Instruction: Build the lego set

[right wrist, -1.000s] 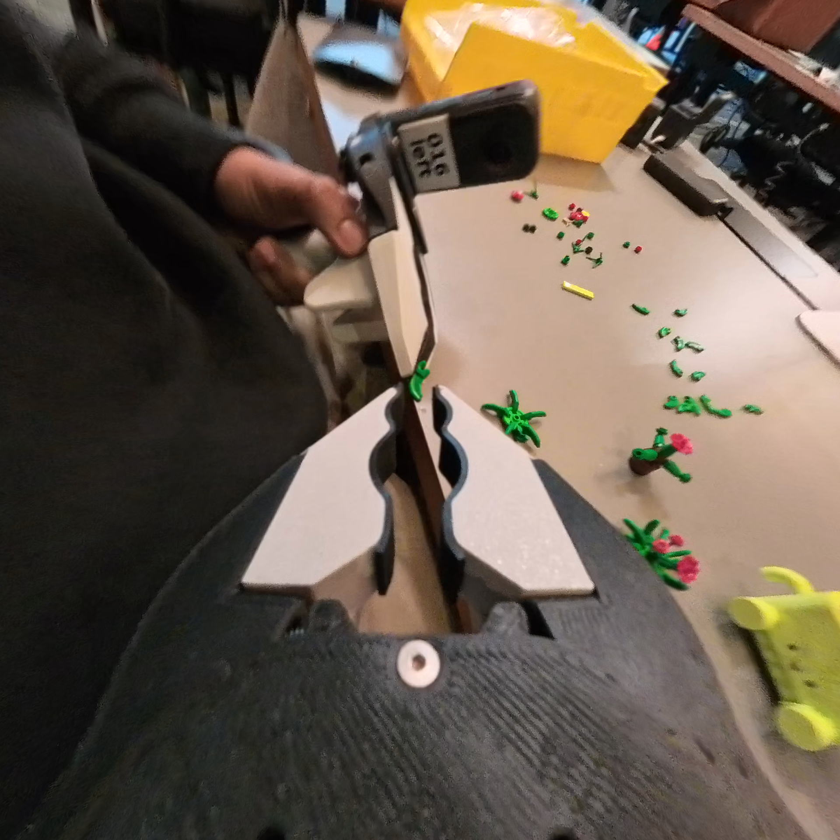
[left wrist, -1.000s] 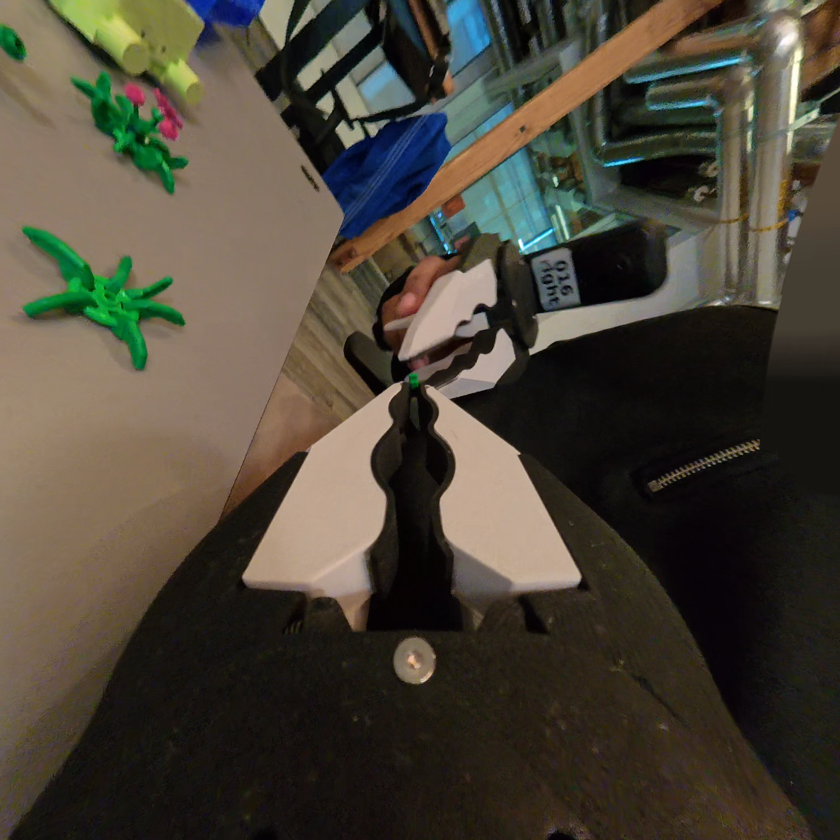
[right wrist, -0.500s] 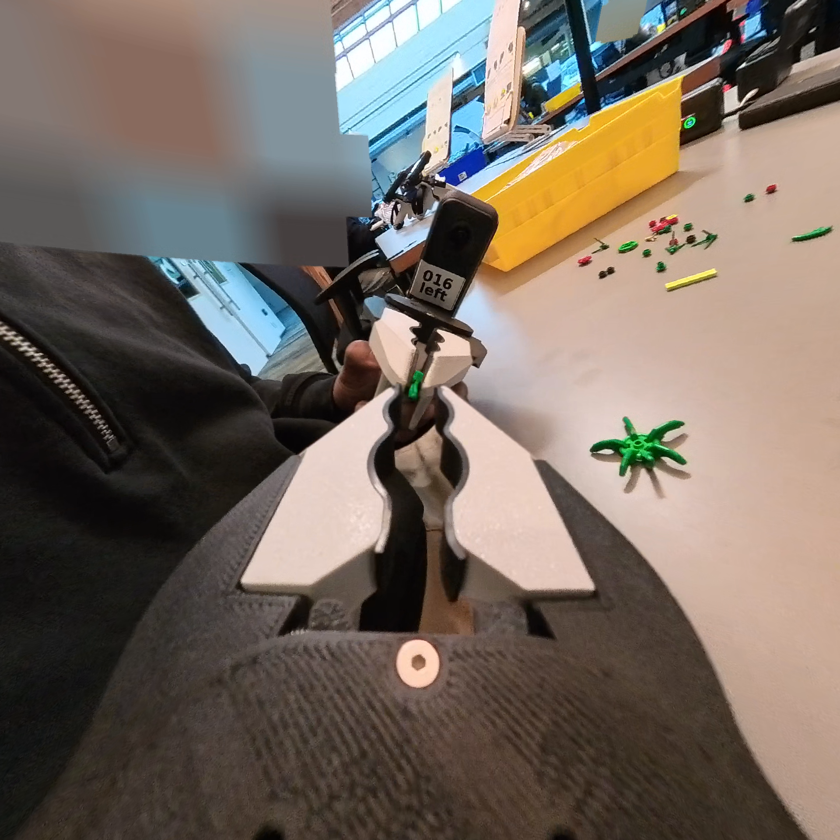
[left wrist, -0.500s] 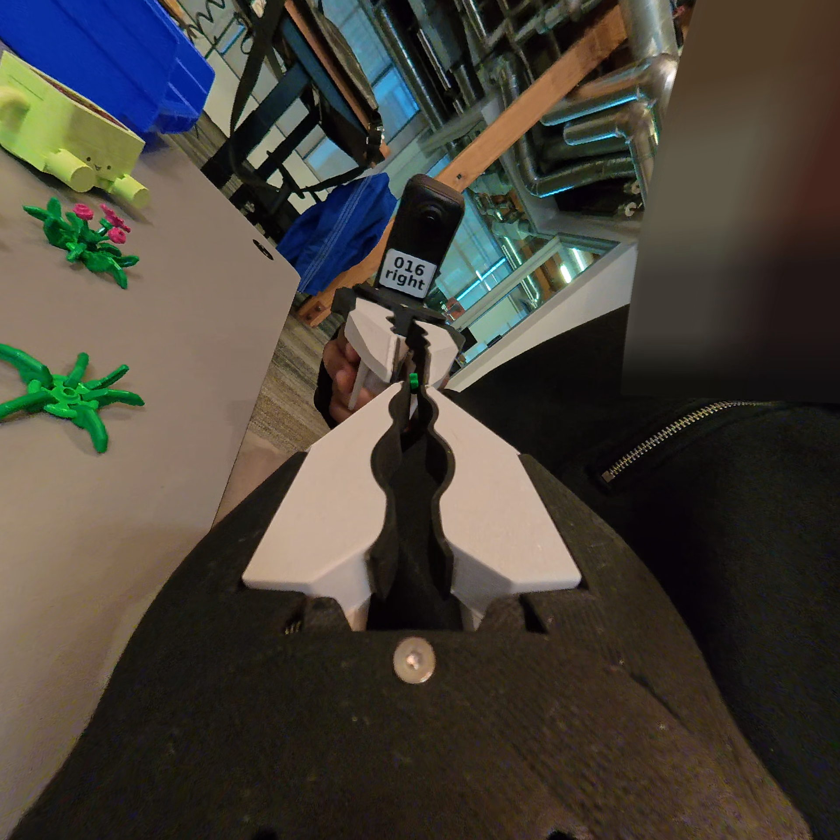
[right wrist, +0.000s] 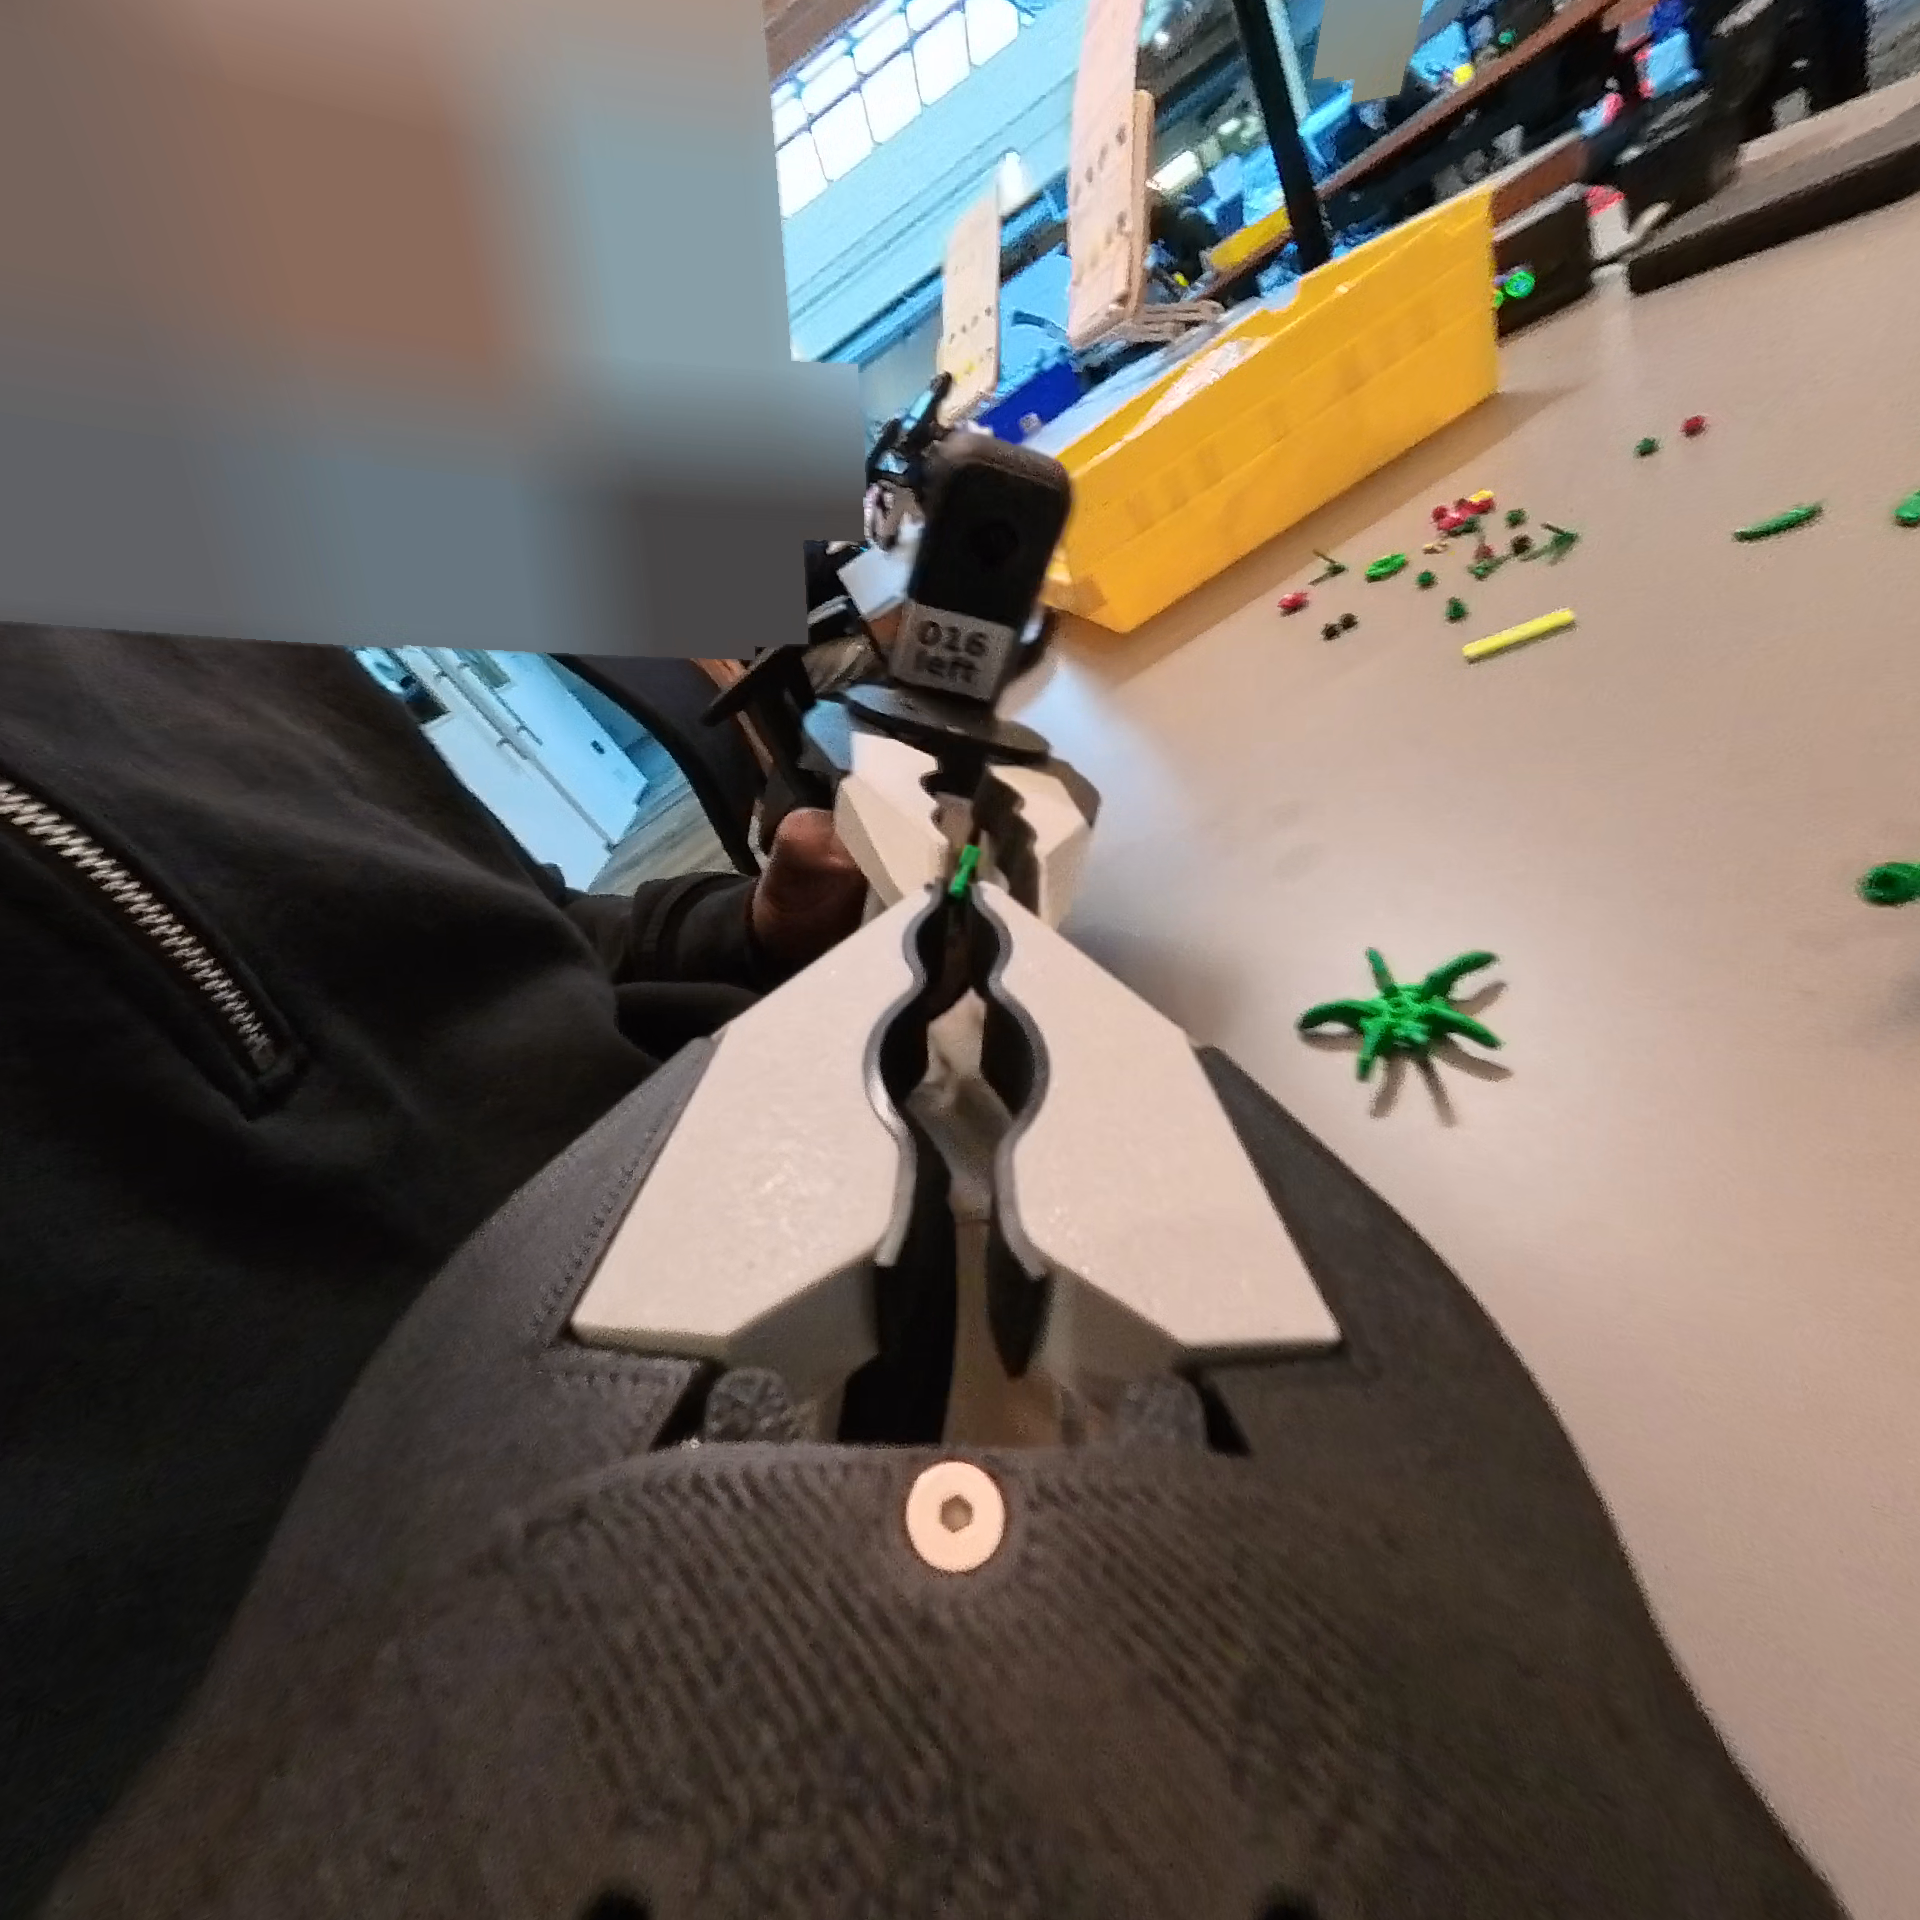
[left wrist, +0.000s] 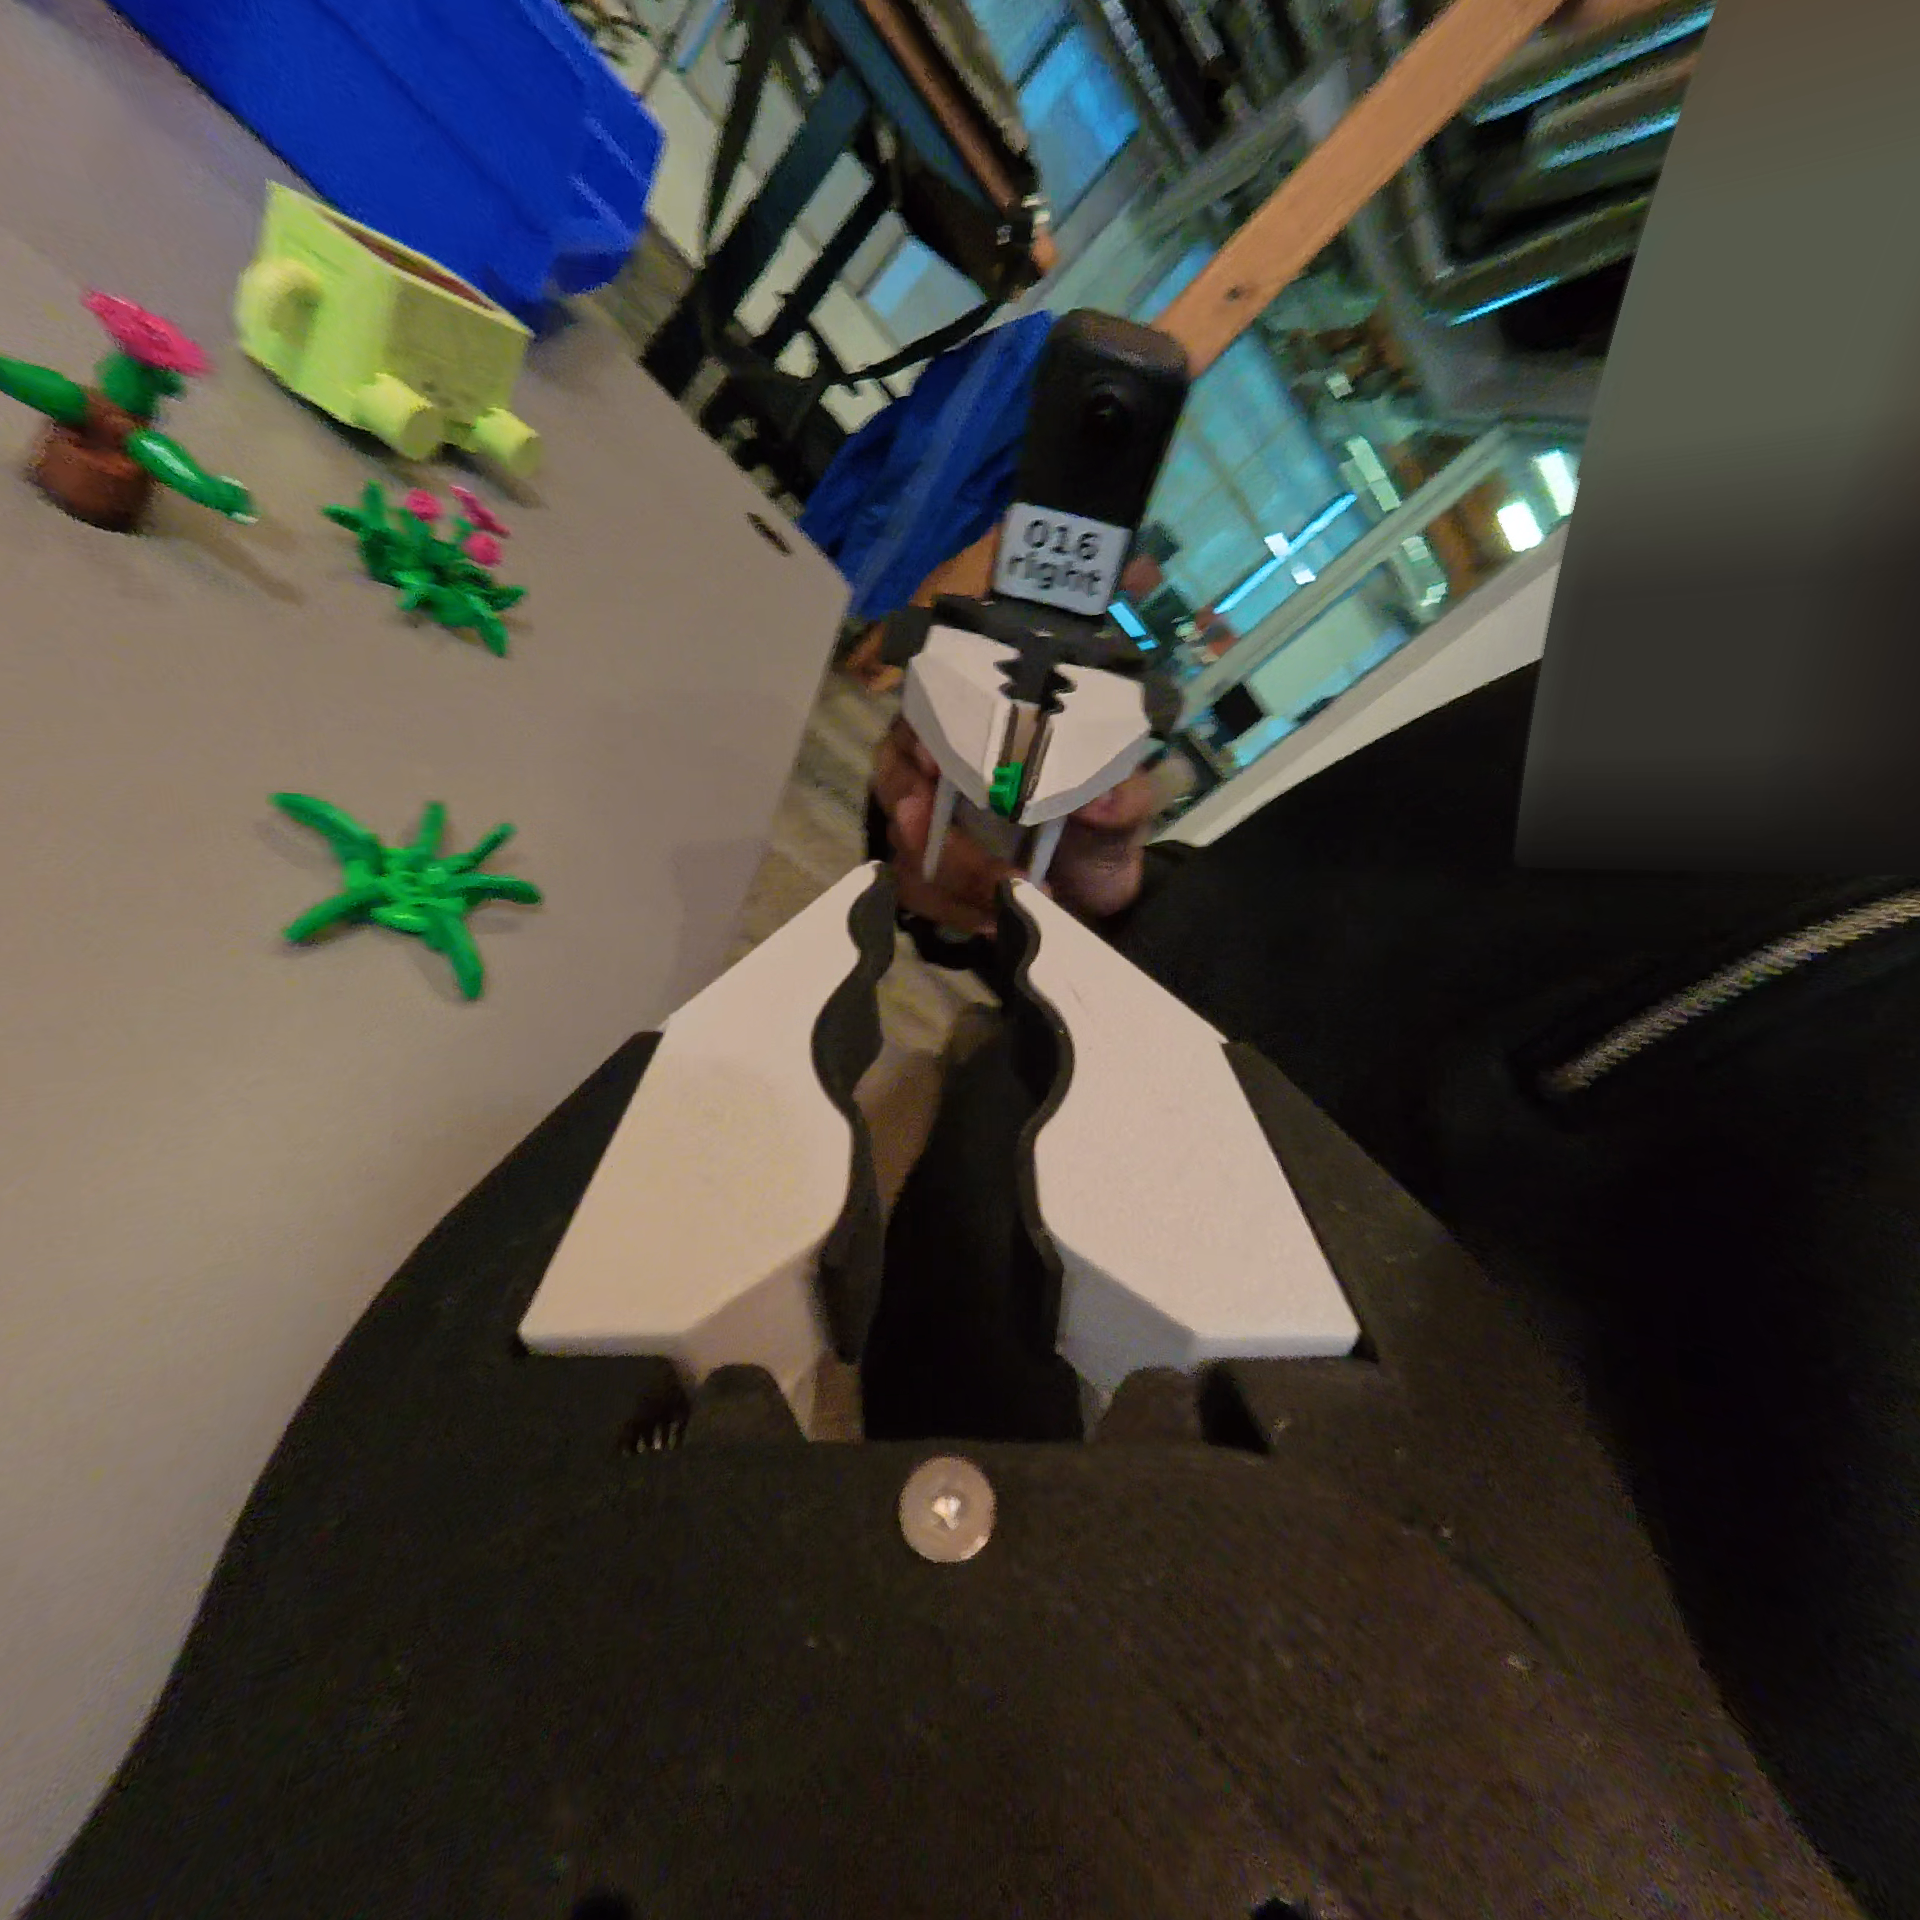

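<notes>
Right gripper (right wrist: pixel 953 902) jaws pinch green piece (right wrist: pixel 963 871); left gripper (left wrist: pixel 943 883) jaws apart.

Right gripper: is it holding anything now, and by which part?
Yes. The right gripper pinches a small green lego piece at its fingertips, by the lower end; the rest sticks out. The left gripper is open and empty.

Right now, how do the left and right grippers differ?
Jaws: the left gripper has them apart, the right gripper has them shut. Load: the left gripper holds nothing, the right gripper pinches a small green lego piece at its tips. Shared: they point at each other beside the table.
</notes>
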A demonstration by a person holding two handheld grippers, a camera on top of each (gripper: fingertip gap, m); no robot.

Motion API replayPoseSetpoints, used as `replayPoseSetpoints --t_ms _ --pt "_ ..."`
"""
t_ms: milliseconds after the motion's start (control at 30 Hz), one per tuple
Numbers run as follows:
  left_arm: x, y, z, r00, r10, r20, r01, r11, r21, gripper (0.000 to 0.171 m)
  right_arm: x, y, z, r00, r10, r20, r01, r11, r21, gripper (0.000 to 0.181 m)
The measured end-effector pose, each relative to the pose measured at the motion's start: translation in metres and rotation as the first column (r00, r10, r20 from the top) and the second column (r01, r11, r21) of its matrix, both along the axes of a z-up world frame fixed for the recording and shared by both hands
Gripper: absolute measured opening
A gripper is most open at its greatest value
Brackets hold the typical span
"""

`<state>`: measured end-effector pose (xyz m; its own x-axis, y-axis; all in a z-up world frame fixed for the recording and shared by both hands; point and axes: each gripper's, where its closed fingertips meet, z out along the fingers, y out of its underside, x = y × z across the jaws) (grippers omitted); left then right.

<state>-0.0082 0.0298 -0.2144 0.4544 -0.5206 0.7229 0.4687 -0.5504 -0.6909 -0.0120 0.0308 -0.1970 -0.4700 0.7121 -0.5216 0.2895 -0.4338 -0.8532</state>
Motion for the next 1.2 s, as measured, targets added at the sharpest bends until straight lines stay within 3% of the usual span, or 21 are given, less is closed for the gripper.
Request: replayPoseSetpoints --t_ms 100,233,300,500,700,867,1067,1200 --pt "-0.02 0.013 -0.016 0.974 0.089 -0.207 -0.096 0.995 -0.025 0.034 -0.005 0.013 -0.021 0.993 -0.071 0.094 0.059 0.991 0.12 0.0" --pt "-0.048 0.033 -0.046 0.818 0.124 -0.562 -0.18 0.983 -0.045 0.059 -0.009 0.023 -0.054 0.961 -0.161 0.225 0.068 0.926 0.371 0.0" --pt "-0.048 0.039 -0.054 0.772 0.077 -0.632 -0.146 0.988 -0.059 0.059 -0.012 0.023 -0.063 0.948 -0.185 0.26 0.051 0.892 0.448 0.001" --pt "-0.04 0.046 -0.07 0.777 -0.045 -0.628 -0.091 0.979 -0.183 0.062 -0.021 0.024 -0.085 0.917 -0.234 0.323 0.026 0.843 0.537 0.001" --pt "-0.036 0.041 -0.07 0.782 -0.052 -0.621 -0.083 0.979 -0.186 0.061 -0.02 0.032 -0.094 0.896 -0.276 0.346 0.003 0.786 0.618 0.0" --pt "-0.022 0.029 -0.071 0.775 -0.108 -0.623 -0.039 0.975 -0.218 0.047 -0.018 0.044 -0.094 0.883 -0.318 0.346 0.01 0.749 0.662 0.001" --pt "-0.026 0.034 -0.074 0.737 -0.047 -0.675 -0.109 0.976 -0.187 0.042 -0.012 0.051 -0.094 0.891 -0.302 0.34 -0.037 0.697 0.716 0.001" --pt "-0.031 0.035 -0.076 0.697 -0.029 -0.717 -0.143 0.973 -0.178 0.028 -0.012 0.054 -0.094 0.901 -0.262 0.346 -0.08 0.684 0.725 0.0"
